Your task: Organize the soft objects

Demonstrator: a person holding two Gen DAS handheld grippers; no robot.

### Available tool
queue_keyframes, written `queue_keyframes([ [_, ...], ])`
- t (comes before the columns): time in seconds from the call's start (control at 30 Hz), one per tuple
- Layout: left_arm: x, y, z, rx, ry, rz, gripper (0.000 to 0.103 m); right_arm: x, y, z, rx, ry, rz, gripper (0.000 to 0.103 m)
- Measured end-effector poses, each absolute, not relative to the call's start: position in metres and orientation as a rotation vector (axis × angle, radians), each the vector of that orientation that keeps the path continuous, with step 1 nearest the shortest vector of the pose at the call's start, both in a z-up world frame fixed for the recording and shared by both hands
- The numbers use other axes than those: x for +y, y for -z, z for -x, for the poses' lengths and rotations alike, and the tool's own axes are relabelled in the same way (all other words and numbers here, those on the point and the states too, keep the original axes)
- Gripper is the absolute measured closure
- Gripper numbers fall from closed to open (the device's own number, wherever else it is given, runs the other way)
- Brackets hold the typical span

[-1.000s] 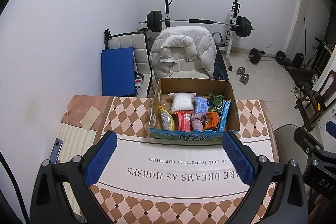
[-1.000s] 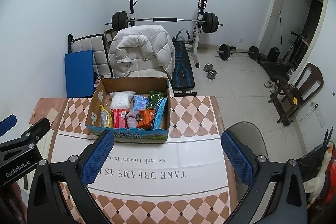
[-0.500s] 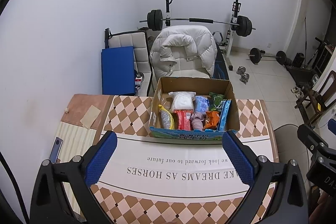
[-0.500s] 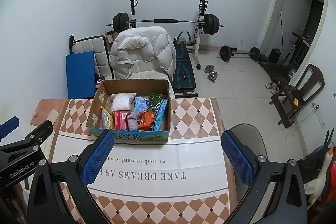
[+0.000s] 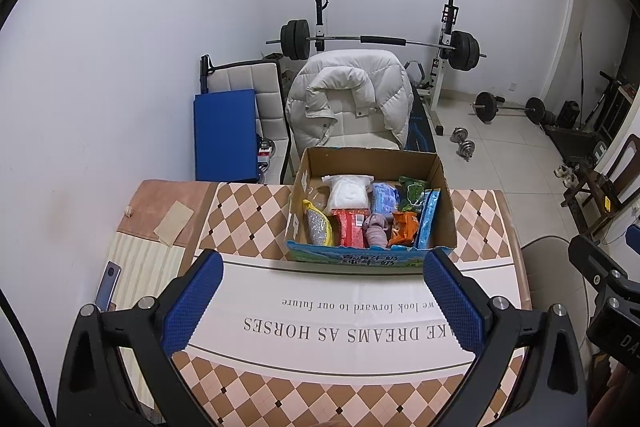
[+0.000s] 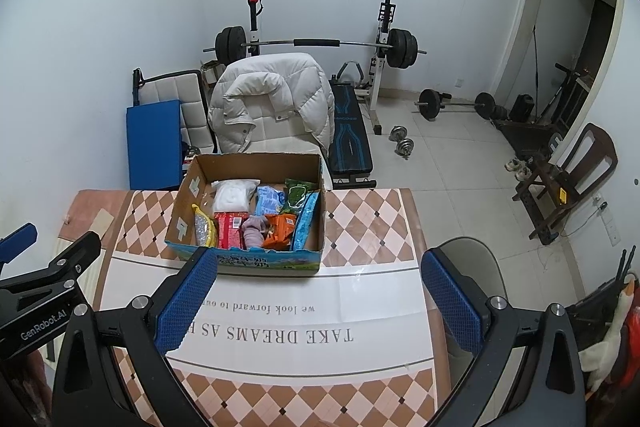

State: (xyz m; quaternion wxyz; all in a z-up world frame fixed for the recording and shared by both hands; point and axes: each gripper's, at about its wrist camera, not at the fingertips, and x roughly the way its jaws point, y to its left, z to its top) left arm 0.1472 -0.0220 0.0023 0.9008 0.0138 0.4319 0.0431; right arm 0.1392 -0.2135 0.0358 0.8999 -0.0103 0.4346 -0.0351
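An open cardboard box [image 5: 446,187] [image 6: 192,183] stands at the far side of the checkered table [image 5: 248,219] [image 6: 360,223]. It holds several soft packets: a white bag [image 5: 348,191], a red pack [image 5: 350,231], a purple cloth roll [image 5: 376,231], an orange pack [image 5: 404,231], blue and green packs. My left gripper [image 5: 322,303] is open and empty, held above the white paper sheet [image 5: 344,323] in front of the box. My right gripper [image 6: 318,301] is open and empty, to the right of the left one.
A chair with a white puffy jacket [image 5: 352,99] stands behind the table. A blue mat [image 5: 226,135], a barbell rack [image 5: 380,41] and dumbbells [image 5: 464,143] lie beyond. A phone [image 5: 107,283] lies at the table's left edge. A grey chair seat [image 6: 472,259] is on the right.
Both grippers have drifted slightly, so the box sits a little lower in both views. Both stay open and empty.
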Motion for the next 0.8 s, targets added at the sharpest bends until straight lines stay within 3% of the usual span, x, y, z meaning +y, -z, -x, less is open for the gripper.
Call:
queue_keyframes([
  [0.8,-0.0208,-0.0019,-0.146,0.894,-0.088,-0.03,0.0,-0.2085,-0.0403,-0.1359,0.891,0.068,0.032,0.0],
])
